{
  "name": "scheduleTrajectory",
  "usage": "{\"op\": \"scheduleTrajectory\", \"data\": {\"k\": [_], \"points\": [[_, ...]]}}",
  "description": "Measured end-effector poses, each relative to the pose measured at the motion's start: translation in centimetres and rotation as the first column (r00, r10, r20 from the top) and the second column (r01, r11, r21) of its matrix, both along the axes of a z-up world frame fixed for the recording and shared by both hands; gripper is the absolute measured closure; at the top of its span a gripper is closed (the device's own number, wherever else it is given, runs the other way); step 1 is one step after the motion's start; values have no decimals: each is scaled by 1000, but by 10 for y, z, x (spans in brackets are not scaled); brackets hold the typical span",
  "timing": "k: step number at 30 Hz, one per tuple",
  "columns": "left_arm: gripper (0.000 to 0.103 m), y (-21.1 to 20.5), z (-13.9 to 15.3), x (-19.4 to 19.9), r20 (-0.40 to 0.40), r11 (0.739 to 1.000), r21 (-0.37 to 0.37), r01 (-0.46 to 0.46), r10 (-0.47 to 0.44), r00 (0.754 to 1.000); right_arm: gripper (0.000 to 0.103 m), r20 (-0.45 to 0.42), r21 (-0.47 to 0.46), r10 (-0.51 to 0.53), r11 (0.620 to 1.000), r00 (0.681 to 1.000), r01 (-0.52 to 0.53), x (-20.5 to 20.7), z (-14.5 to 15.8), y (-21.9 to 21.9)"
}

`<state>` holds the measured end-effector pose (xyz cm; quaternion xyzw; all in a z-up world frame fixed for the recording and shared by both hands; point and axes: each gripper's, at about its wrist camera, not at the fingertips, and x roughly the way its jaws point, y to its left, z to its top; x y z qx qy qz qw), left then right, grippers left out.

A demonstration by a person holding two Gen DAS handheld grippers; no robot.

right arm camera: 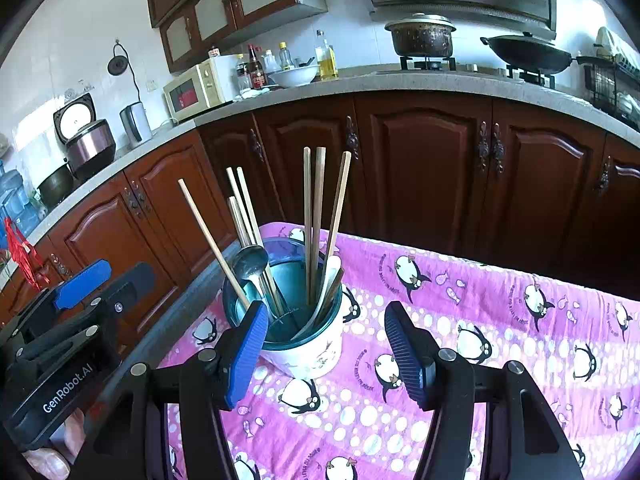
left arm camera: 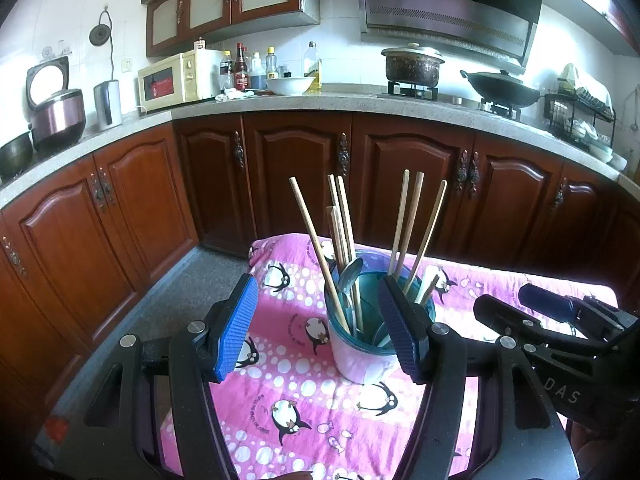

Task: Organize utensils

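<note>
A white utensil holder (left arm camera: 362, 356) with a teal rim stands upright on a pink penguin-print cloth (left arm camera: 296, 392). Wooden chopsticks (left arm camera: 320, 252) and a metal spoon (left arm camera: 349, 276) stick up from it. The left gripper (left arm camera: 320, 328) has its blue-padded jaws apart on either side of the holder, gripping nothing. The right gripper (left arm camera: 532, 304) sits at right. Dark wooden cabinets (left arm camera: 300, 180) stand behind.

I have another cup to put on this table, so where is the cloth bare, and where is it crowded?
The penguin cloth lies bare right of the utensil holder, out to its far edge by the cabinets, and also in front of the holder, toward the camera. Crowded: the holder's mouth, full of chopsticks and spoons, with both grippers' open jaws close by.
</note>
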<state>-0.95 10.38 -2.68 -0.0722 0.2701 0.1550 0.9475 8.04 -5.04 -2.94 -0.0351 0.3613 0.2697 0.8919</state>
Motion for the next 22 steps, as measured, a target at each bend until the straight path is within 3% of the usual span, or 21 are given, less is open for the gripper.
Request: {"op": "scheduleTrajectory", "data": {"k": [22], "points": [[41,-5,-3,0,12,999,4,32,-32,999,44,-13,2,-9,1000,1000,9,1,-5,-4]]}}
